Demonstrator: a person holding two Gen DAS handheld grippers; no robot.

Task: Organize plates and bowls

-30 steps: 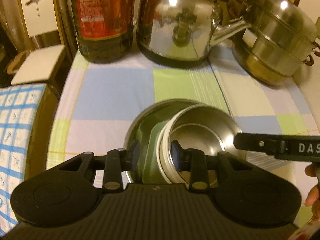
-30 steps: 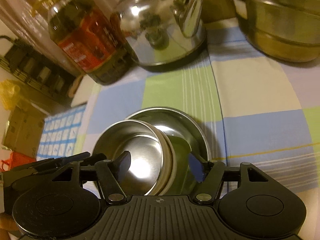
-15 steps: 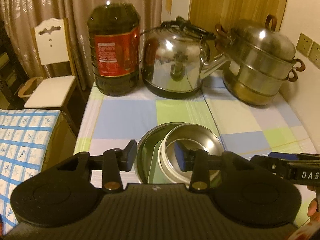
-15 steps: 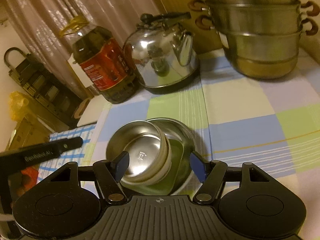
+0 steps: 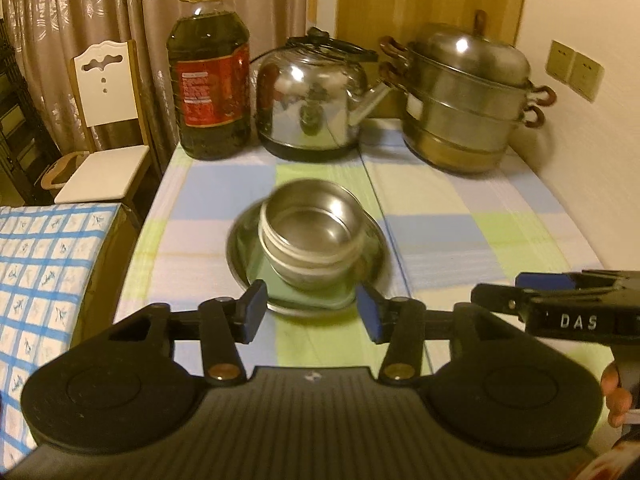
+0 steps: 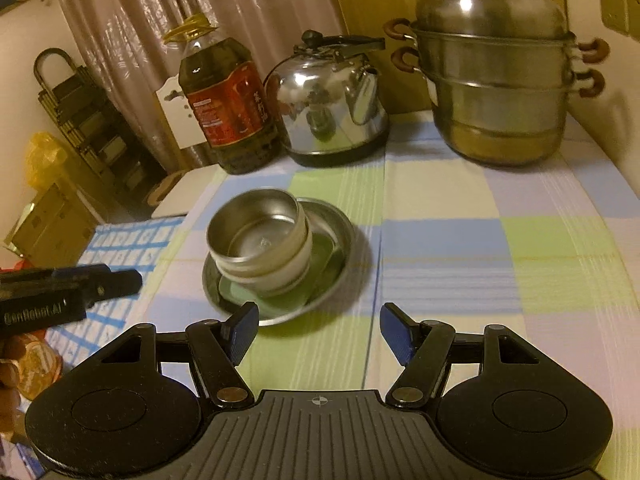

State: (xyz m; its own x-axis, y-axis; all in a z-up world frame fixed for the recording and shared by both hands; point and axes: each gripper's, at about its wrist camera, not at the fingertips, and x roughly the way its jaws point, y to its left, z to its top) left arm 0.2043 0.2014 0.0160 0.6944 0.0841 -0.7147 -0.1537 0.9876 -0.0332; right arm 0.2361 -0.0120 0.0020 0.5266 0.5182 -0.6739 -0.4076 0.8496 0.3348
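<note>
Tablecloth in checks carries a far steamer pot, kettle and oil bottle. Mid-table, stacked bowls sit on a steel plate. Left gripper and right gripper hover near, jaws apart, empty.

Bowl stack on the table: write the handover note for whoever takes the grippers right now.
Left gripper: open, empty, clear of the dishes, just short of the plate's near rim.
Right gripper: open, empty, also short of the stack.
Dishes: steel bowl nested in a white bowl, both on a green plate inside the steel plate, mid-table on the checked tablecloth. The top bowl sits a little off-centre.
Done: everything looks gathered into one stack.
Left: probably only straightening the top bowl, if wanted. Oil bottle, kettle and steamer pot stand along the back.
</note>
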